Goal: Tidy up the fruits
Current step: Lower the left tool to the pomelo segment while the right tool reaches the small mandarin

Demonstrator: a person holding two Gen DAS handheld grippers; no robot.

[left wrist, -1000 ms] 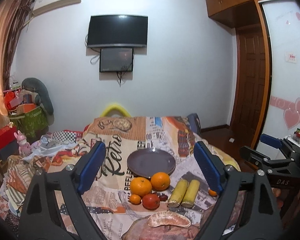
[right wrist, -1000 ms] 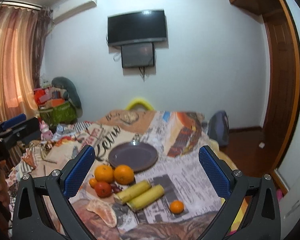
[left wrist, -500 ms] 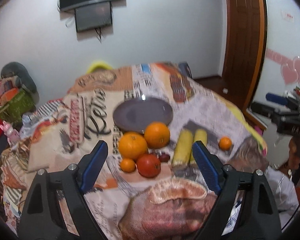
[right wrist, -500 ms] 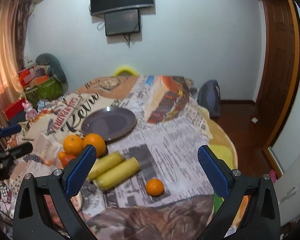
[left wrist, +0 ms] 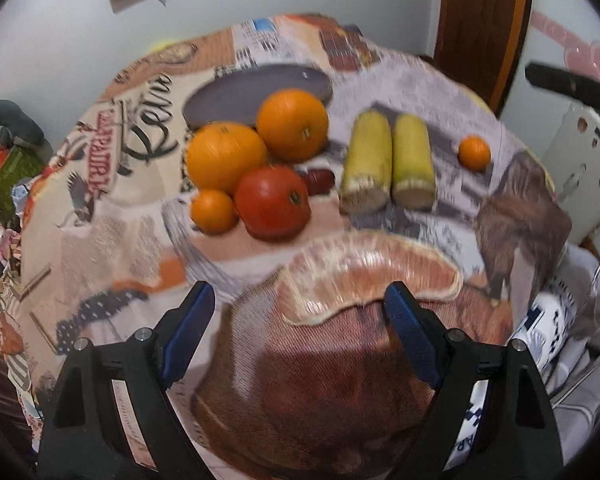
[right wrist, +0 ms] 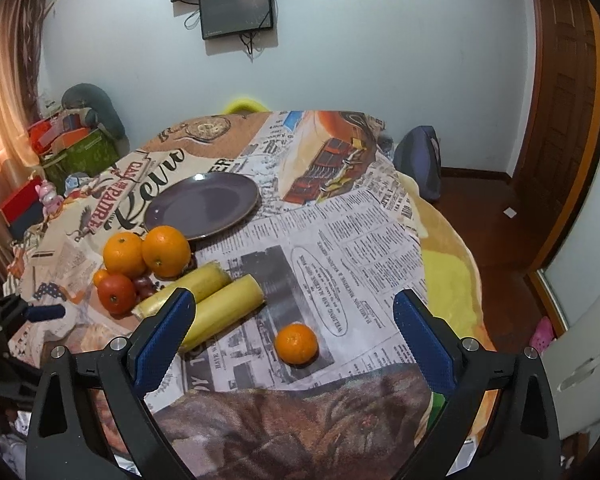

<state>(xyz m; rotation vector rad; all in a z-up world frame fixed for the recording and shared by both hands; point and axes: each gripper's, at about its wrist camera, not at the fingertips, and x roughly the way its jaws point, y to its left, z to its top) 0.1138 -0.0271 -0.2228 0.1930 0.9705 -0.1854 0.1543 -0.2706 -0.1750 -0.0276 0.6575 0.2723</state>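
Observation:
A purple plate [right wrist: 202, 205] sits empty on the printed tablecloth. In front of it lie two oranges [left wrist: 292, 124], a red tomato [left wrist: 273, 202], a small mandarin [left wrist: 213, 211] and two yellow corn pieces [left wrist: 388, 162]. A pomelo slice [left wrist: 370, 272] lies nearest my left gripper [left wrist: 298, 322], which is open and empty just above its near edge. A lone mandarin [right wrist: 296, 343] lies between the fingers of my right gripper [right wrist: 290, 338], which is open and empty above it.
The round table [right wrist: 448, 276] drops off at its yellow right edge. A wooden door [right wrist: 560, 92] is at the right, a bag [right wrist: 418, 168] on the floor behind the table, and boxes and clutter [right wrist: 68, 140] at the left.
Both grippers have tilted down and moved closer to the table. The left one came over the pomelo slice, the right one over the lone mandarin. Both stayed open.

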